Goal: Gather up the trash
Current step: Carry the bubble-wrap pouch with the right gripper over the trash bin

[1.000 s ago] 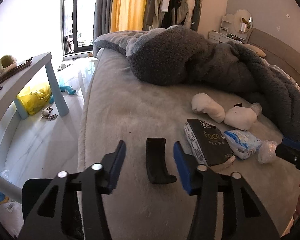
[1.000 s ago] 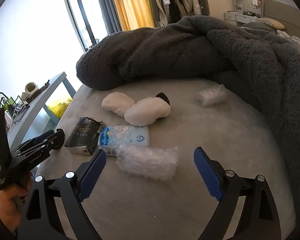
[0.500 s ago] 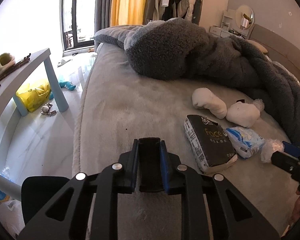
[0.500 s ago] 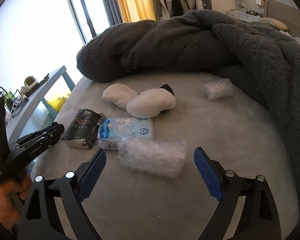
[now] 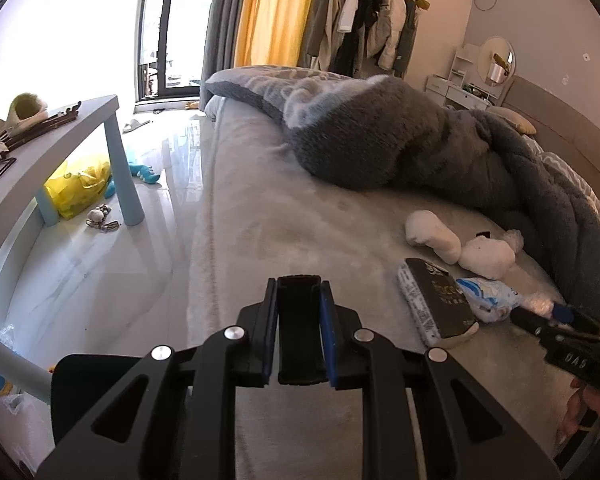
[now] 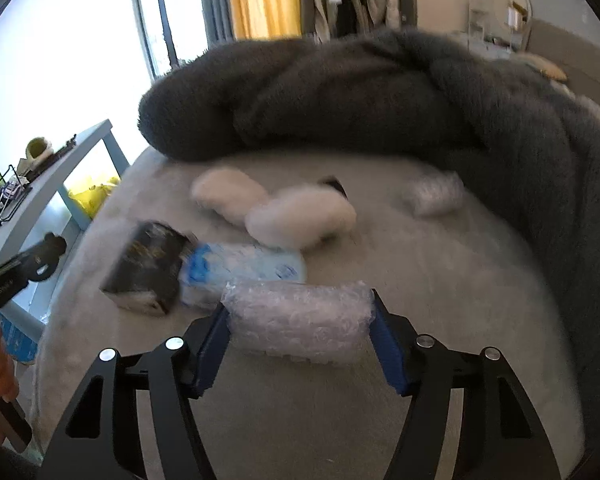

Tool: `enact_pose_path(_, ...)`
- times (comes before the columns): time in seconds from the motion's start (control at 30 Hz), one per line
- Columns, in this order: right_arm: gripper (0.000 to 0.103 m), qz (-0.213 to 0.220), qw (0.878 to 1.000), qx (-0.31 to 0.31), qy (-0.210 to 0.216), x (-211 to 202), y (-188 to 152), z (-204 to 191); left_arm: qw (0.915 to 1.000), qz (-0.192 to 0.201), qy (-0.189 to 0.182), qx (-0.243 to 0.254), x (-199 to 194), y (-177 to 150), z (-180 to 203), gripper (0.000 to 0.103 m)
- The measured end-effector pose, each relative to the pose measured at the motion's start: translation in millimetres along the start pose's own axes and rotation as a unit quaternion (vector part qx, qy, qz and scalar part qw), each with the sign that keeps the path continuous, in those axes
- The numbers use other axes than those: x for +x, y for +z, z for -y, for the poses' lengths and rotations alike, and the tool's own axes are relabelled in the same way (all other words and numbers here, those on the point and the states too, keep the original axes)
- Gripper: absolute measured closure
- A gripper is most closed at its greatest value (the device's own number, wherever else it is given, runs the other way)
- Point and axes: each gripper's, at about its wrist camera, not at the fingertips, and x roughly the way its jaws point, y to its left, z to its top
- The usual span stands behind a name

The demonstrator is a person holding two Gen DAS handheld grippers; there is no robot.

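Note:
My left gripper (image 5: 299, 292) is shut on a black curved plastic piece (image 5: 300, 332), held a little above the grey bed (image 5: 260, 220). In the right wrist view, a roll of clear bubble wrap (image 6: 300, 324) lies crosswise between the blue pads of my right gripper (image 6: 297, 304). Its jaws are closing and both pads touch the roll's ends. Just beyond lie a blue-and-white packet (image 6: 244, 268) and a black tissue pack (image 6: 148, 268). A smaller bubble wrap wad (image 6: 432, 196) sits farther right. The right gripper (image 5: 560, 316) shows at the right edge of the left wrist view.
Two white fluffy items (image 6: 300, 216) rest mid-bed before a heaped dark grey blanket (image 6: 340, 96). Left of the bed's edge stand a pale blue side table (image 5: 52, 140), a yellow bag (image 5: 78, 184) and small toys on the glossy floor.
The left jaws shut on the black piece and raised it off the bed. The right gripper moved forward and its jaws narrowed onto the bubble wrap roll.

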Motion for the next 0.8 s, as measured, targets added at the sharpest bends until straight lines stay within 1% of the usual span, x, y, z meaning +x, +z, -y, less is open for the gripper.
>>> enact_pose_path(0.17, 0.037, 0.027, 0.999, -0.023, 0.023, -11, 13, -29, 0.9999, 0.001, 0.006, -0.013, -7, -1, -20, 0.082)
enact_pose_path(0.43, 0.037, 0.04, 0.996, -0.045, 0.071, -12, 25, -77, 0.9994, -0.011, 0.026, -0.021, -15, -10, -55, 0.082)
enact_pose_path(0.63, 0.037, 0.038, 0.992, -0.061, 0.108, -9, 29, -119, 0.9978, -0.036, 0.05, -0.026, -15, -27, -89, 0.082)
enact_pose_path(0.8, 0.037, 0.036, 0.987, -0.077, 0.138, -5, 31, -158, 0.995, -0.066, 0.068, -0.033, -13, -45, -119, 0.082)
